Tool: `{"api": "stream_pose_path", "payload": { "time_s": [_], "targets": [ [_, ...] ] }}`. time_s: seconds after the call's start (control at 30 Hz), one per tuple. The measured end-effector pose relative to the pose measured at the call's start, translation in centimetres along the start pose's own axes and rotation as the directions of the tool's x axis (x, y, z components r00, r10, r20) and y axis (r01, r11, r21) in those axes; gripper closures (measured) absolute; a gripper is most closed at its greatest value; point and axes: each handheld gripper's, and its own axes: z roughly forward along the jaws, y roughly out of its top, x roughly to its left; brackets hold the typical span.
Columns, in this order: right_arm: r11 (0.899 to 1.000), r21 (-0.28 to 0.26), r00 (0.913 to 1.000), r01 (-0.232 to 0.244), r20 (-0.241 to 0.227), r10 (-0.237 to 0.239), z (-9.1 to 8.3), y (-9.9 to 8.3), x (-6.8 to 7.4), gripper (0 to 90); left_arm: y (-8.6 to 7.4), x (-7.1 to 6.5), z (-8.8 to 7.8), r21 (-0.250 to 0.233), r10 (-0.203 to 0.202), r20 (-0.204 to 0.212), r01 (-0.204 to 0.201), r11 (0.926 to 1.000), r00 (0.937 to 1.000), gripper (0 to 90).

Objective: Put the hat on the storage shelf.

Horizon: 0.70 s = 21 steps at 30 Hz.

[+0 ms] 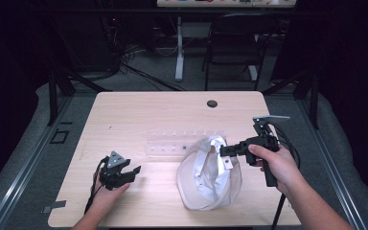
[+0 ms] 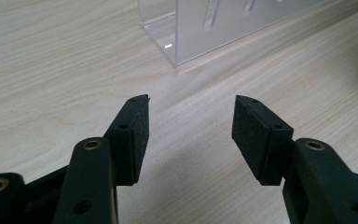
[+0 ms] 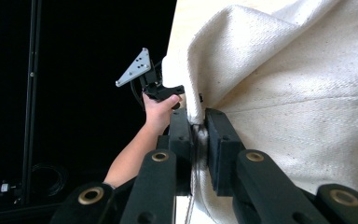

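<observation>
High view gives me the layout: a pale wood-grain table (image 1: 139, 110), and on its near right half a white cap (image 1: 208, 175) lying upside down, hollow side up, its long axis running roughly from the far edge toward me. Behind it, across the middle of the table, lies a clear acrylic rack (image 1: 172, 142) with slots along its length, glossy and hard-edged; its long axis runs left to right.

The cap is heavy cotton twill, cream-white, with a coarse visible weave and a stitched sweatband folded along the rim. It is soft and slumps where unsupported.

My right gripper (image 1: 226, 152) comes at the cap from the right and is clamped on the far right part of the rim; in the right gripper view the black pads (image 3: 219, 144) pinch the folded edge of the cloth (image 3: 298, 93) tightly.

My left gripper (image 1: 124, 175) rests well to the left of the cap, apart from it, jaws spread with nothing between the rubbery pads (image 2: 254, 135). The right hand is clearly nearer, so I judge that any lift hinges on that rim grip.
</observation>
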Motion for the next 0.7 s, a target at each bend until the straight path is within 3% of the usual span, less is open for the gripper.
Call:
{"api": "stream_pose_path", "payload": {
  "time_s": [0.4,0.7],
  "targets": [
    [0.999,-0.042,0.9995,0.029,-0.014,-0.029,-0.9,0.4,1.5,82.1,0.1,-0.4,-0.1,-0.004,0.016,0.004,-0.016,0.9999,0.9999,46.7],
    [0.994,-0.108,0.9995,0.023,-0.019,-0.025,-2.1,0.9,1.4,82.1,0.2,-1.0,0.0,-0.007,0.029,0.013,-0.029,0.9996,0.9995,46.4]
  ]
}}
